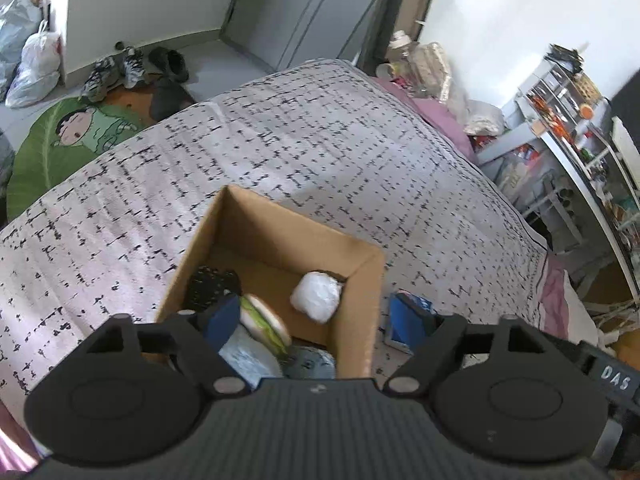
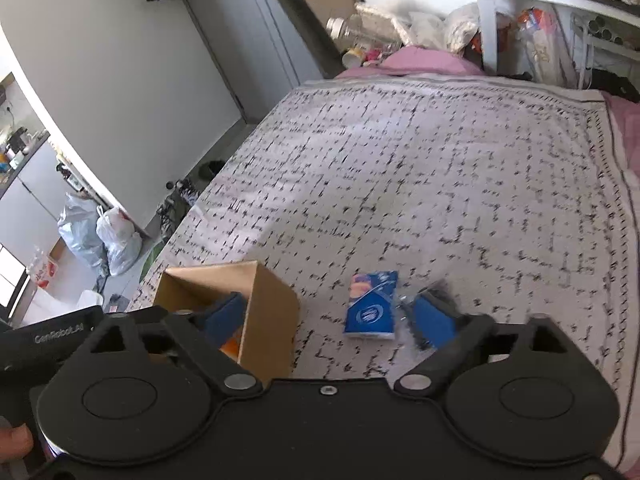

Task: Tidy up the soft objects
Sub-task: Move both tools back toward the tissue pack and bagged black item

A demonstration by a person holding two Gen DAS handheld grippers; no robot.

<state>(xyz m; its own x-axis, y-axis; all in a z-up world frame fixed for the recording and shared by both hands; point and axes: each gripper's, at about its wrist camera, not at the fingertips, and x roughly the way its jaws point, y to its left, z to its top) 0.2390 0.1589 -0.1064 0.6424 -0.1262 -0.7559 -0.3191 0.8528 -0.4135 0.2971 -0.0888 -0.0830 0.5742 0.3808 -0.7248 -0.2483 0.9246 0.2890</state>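
A cardboard box (image 1: pixel 356 280) stands on the patterned bedspread (image 1: pixel 280 152). Inside it lie a soft toy sandwich (image 1: pixel 266 326), a white crumpled soft lump (image 1: pixel 317 295), a black mesh item (image 1: pixel 210 286) and a pale packet (image 1: pixel 248 356). My left gripper (image 1: pixel 320 324) is open over the box, empty, with the sandwich just off its left pad. A blue tissue pack (image 2: pixel 372 306) lies on the bed right of the box (image 2: pixel 268 312); it also shows in the left wrist view (image 1: pixel 408 320). My right gripper (image 2: pixel 332 316) is open and empty, straddling the box wall and the tissue pack.
The bedspread (image 2: pixel 440 168) stretches far ahead. Pink sheet and clutter line the far bed edge (image 1: pixel 432 80). Shelves (image 1: pixel 568 120) stand to the right. Shoes (image 1: pixel 132 68), plastic bags (image 1: pixel 36 64) and a green cartoon mat (image 1: pixel 72 136) lie on the floor left.
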